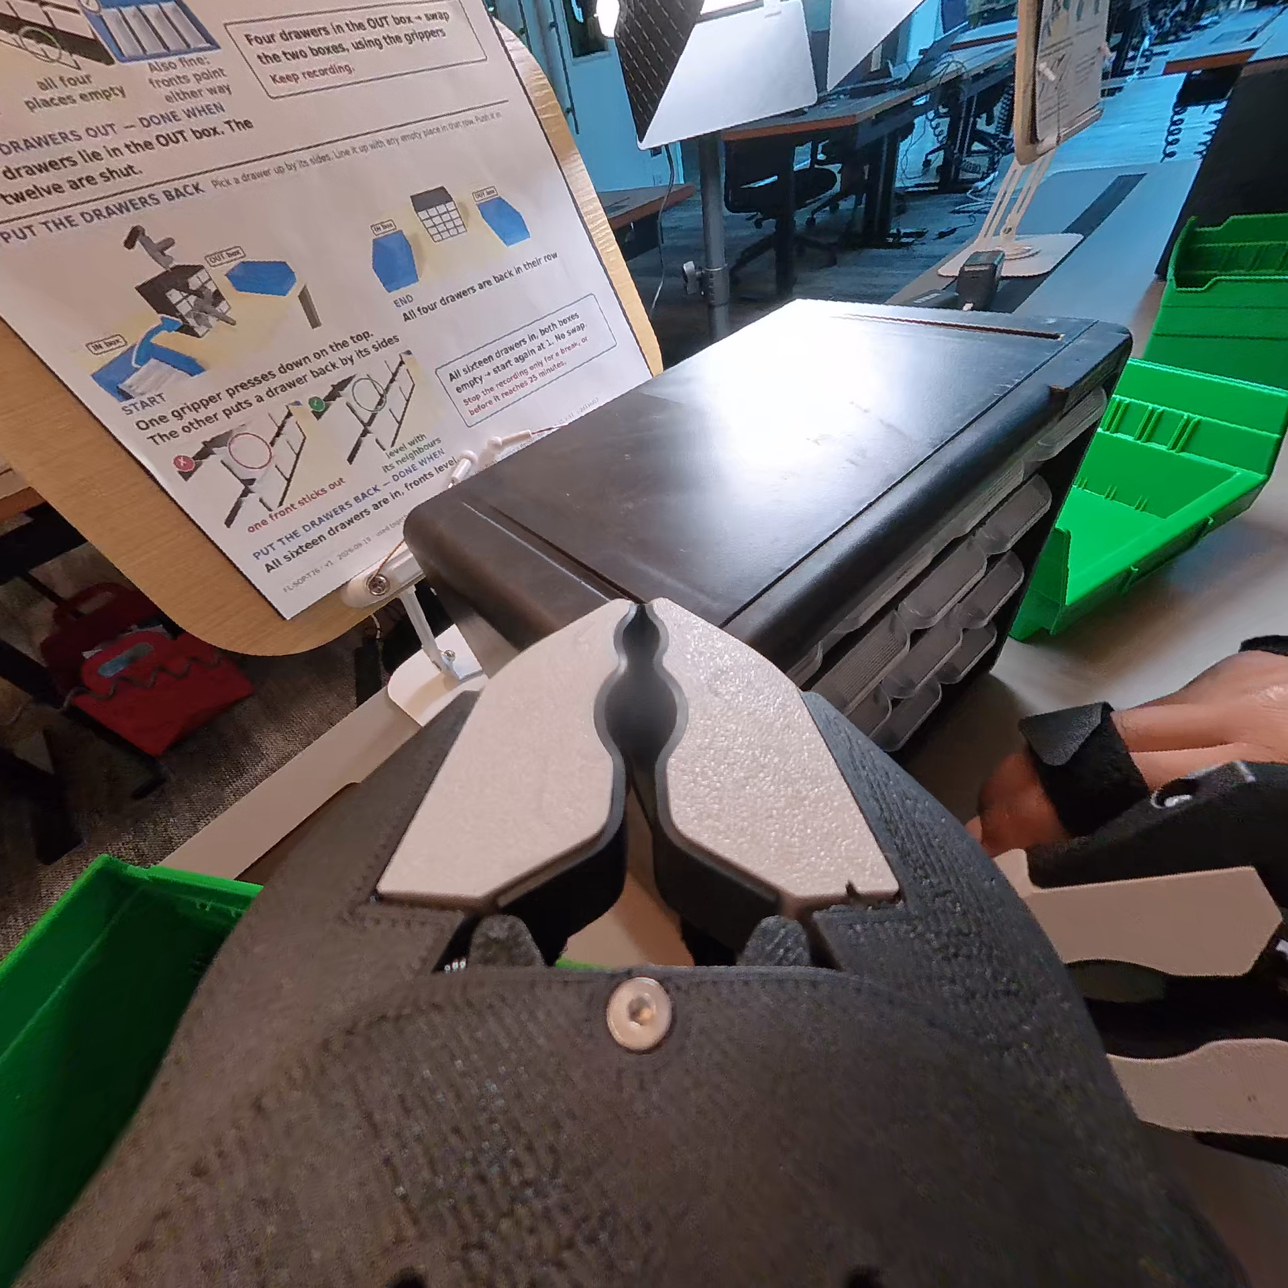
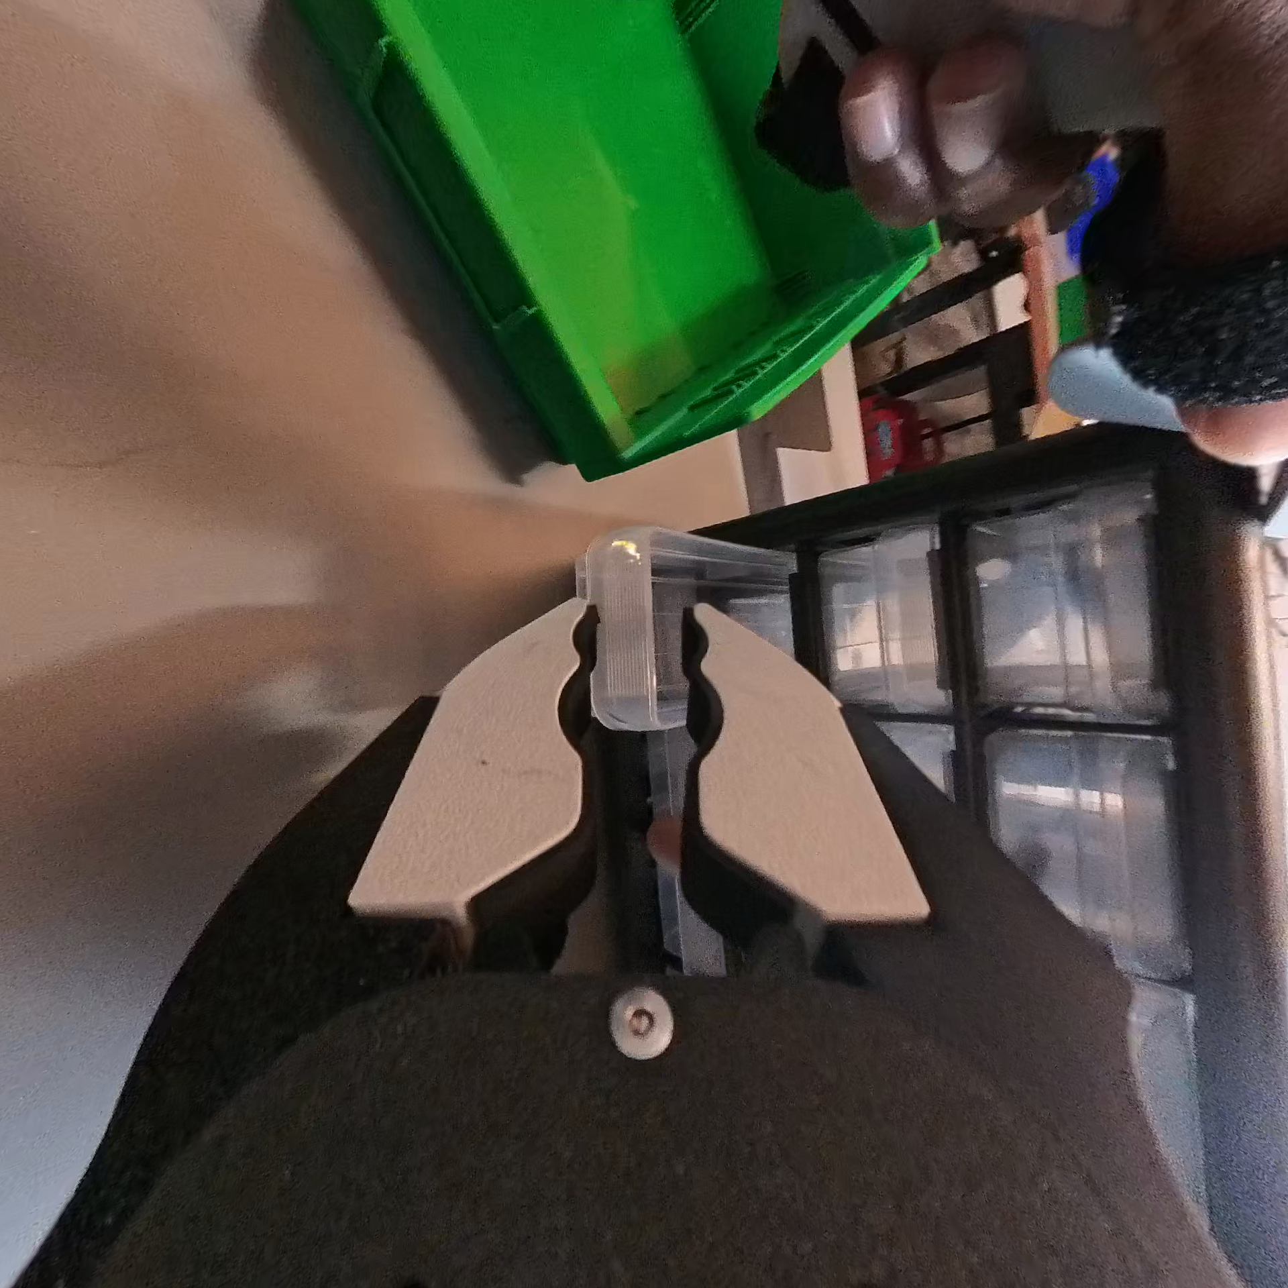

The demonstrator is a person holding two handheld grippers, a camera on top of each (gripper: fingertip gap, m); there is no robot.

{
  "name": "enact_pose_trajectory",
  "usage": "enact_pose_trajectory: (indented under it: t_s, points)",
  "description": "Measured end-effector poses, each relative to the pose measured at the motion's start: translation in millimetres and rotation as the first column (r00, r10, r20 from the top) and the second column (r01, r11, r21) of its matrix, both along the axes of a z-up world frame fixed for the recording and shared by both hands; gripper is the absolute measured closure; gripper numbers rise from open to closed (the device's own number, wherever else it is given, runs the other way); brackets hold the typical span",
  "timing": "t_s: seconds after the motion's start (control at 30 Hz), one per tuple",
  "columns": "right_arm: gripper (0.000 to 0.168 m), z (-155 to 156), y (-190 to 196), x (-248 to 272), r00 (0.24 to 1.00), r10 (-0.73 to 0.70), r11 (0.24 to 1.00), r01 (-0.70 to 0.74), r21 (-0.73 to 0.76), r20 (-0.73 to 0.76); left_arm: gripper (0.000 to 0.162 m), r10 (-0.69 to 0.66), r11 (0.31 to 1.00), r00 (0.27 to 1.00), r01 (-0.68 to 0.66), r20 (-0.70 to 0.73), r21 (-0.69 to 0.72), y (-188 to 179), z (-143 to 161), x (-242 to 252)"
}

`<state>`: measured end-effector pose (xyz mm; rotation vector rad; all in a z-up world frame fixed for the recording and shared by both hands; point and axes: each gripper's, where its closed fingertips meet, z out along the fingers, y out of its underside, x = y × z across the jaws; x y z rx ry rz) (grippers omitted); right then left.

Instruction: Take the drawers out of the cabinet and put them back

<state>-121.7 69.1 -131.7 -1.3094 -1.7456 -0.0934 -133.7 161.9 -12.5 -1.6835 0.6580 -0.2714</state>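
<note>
Clear drawer (image 2: 624,631) partly out of black cabinet (image 2: 976,502).

A printed instruction sheet (image 1: 279,279) is mounted on a tilted wooden board (image 1: 606,230) at the table's (image 1: 1185,557) far left. Green plastic bins (image 1: 1150,502) are placed to the right, and another green bin (image 1: 90,1010) is seen lower left. Office desks (image 1: 836,125) are visible behind.
</note>
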Motion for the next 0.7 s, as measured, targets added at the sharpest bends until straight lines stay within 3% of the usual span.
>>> enact_pose_trajectory:
  t_s: [0.13, 0.33, 0.53, 0.7]
  points:
    - [0.141, -4.7, -10.4, 2.3, 0.999, 0.023, 0.993, -0.018, -0.118, 0.039, 0.162, -0.001, 1.0, 1.0, 0.001, 0.0, 0.001, -0.1, 0.1, 0.1]
    - [0.149, -17.6, 8.3, 0.7, 0.991, 0.011, 0.998, -0.003, -0.06, 0.132, 0.162, 0.003, 1.0, 1.0, -0.003, -0.003, 0.002, -0.1, 0.1, -0.1]
    - [0.15, -11.5, -25.9, 7.4, 0.974, 0.141, 0.962, -0.093, -0.257, 0.178, 0.162, 0.0, 1.0, 1.0, 0.0, -0.003, -0.006, -0.4, -0.2, -1.8]
    - [0.15, 9.0, -65.0, 17.9, 0.95, 0.264, 0.861, -0.156, -0.483, 0.164, 0.162, 0.003, 1.0, 1.0, -0.003, -0.006, -0.003, -0.3, -0.1, -1.9]
